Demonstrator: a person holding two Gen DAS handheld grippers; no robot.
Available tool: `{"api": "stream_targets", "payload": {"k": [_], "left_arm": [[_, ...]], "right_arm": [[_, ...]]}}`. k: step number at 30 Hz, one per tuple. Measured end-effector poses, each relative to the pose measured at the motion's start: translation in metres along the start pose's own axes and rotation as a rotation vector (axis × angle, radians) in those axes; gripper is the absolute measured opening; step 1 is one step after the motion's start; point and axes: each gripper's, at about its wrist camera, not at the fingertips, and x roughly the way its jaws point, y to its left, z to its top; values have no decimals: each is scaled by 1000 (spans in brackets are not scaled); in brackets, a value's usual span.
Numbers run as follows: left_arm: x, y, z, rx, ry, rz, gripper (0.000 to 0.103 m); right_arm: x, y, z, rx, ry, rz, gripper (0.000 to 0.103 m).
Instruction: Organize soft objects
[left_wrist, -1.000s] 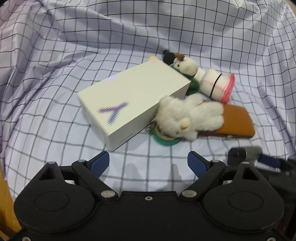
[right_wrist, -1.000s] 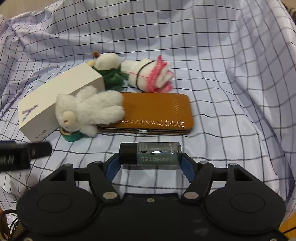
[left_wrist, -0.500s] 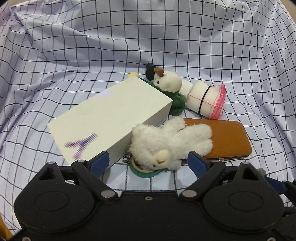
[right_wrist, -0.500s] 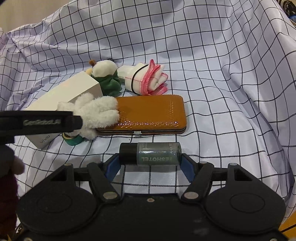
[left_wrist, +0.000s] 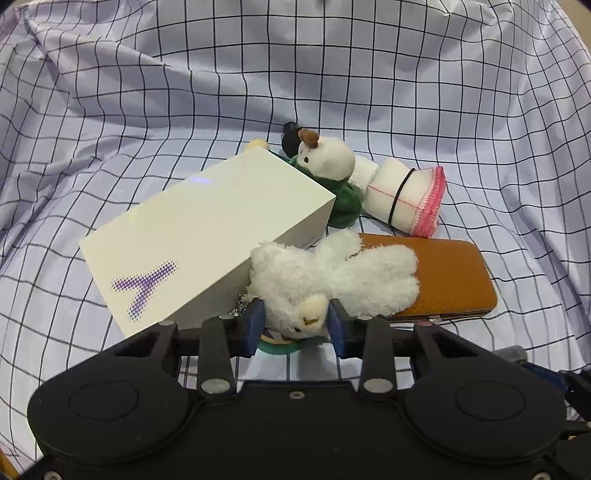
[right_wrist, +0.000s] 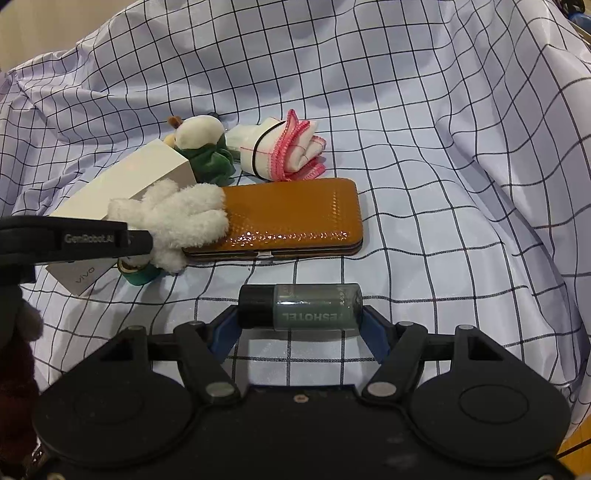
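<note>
My left claw (left_wrist: 295, 325) is clenched on the white fluffy toy's (left_wrist: 332, 277) head, beside the box (left_wrist: 207, 236). My right claw (right_wrist: 298, 326) grips a small bottle (right_wrist: 299, 306). The snowman toy (left_wrist: 328, 162) and rolled cloth (left_wrist: 406, 199) remain unsorted.

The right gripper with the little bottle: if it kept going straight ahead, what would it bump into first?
Probably the brown case. The right gripper, shut on the bottle, points at it across a strip of bare checked cloth, though depth is hard to judge.

Rumpled checked cloth (left_wrist: 332, 74) throughout
</note>
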Motion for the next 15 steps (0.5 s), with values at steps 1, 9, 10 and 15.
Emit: {"api": "stream_targets", "payload": {"k": [1,9,10,15], "left_arm": [[-2,1,0,-8,12,-4,36],[-21,19,-7,-129,130,-108,35],[-22,20,-8,-136,143,-112,35],[-19,18,-10,-115,148,-100,40]], "right_arm": [[0,0,0,2,0,-1,69],[-8,-5,-1,18,-11,-7,68],[-8,-5,-1,20,-11,-9,68],[-9,-4,-5,22,-8,-10,68]]}}
